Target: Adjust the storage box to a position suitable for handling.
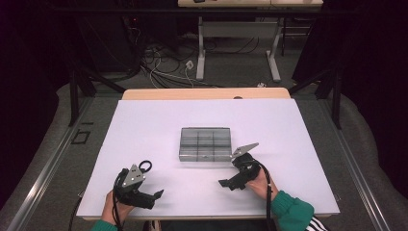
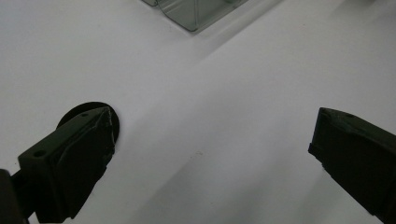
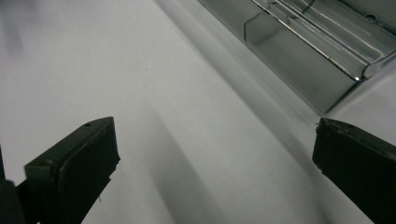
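Observation:
A clear grey box (image 1: 205,143) with several compartments lies in the middle of the white table (image 1: 144,125). My left gripper (image 1: 153,180) rests near the front left and is open, with bare table between its jaws (image 2: 212,135). A small black round thing (image 1: 145,166) lies by its left jaw, partly hidden (image 2: 93,108). My right gripper (image 1: 230,173) is open just in front of the box's near right corner. In the right gripper view (image 3: 215,149) the box (image 3: 299,56) sits close beyond the right jaw. The box's corner (image 2: 196,11) shows at the top of the left gripper view.
A wooden strip (image 1: 207,93) runs along the table's far edge. Beyond it stand a desk's white legs (image 1: 201,53) and loose cables on the floor (image 1: 163,67). Black frame posts (image 1: 73,91) flank the table.

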`<control>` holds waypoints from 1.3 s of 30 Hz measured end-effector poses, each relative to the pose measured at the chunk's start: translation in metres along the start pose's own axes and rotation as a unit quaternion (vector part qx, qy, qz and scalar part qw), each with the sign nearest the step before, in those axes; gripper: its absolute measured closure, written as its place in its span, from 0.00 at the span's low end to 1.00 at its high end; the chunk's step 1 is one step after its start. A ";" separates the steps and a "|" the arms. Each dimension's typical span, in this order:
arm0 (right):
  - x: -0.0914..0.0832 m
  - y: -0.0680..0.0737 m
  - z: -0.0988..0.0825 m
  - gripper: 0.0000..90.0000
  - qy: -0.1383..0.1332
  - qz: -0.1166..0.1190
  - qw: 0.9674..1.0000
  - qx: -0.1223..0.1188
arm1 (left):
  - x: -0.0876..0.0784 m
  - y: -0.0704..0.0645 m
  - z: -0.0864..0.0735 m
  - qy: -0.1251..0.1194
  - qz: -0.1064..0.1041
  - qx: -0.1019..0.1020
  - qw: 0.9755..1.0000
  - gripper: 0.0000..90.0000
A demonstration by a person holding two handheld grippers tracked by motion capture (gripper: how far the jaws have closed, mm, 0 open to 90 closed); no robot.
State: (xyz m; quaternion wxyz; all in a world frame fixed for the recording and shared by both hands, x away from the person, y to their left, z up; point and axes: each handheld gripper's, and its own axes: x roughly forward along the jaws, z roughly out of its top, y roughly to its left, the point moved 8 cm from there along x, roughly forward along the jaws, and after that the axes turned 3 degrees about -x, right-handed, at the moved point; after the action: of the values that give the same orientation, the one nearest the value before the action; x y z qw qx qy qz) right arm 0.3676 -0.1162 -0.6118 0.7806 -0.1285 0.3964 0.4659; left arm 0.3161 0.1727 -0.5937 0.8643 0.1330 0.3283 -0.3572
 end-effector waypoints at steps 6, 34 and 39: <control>0.000 0.002 0.001 0.00 -0.002 0.004 1.000 0.001 | 0.000 0.000 0.000 0.006 -0.001 0.002 1.000 0.00; 0.014 0.016 0.013 0.00 -0.014 0.010 0.999 -0.027 | -0.002 0.000 -0.003 0.009 0.000 0.001 1.000 0.00; 0.017 0.020 0.015 0.00 -0.013 0.013 0.999 -0.028 | 0.000 -0.001 -0.001 0.004 -0.001 0.000 1.000 0.00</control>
State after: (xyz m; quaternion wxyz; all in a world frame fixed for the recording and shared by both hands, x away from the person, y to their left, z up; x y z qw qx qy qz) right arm 0.3633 -0.0865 -0.6110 0.7756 -0.1386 0.3746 0.4888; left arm 0.3144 0.1729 -0.5945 0.8627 0.1340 0.3315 -0.3577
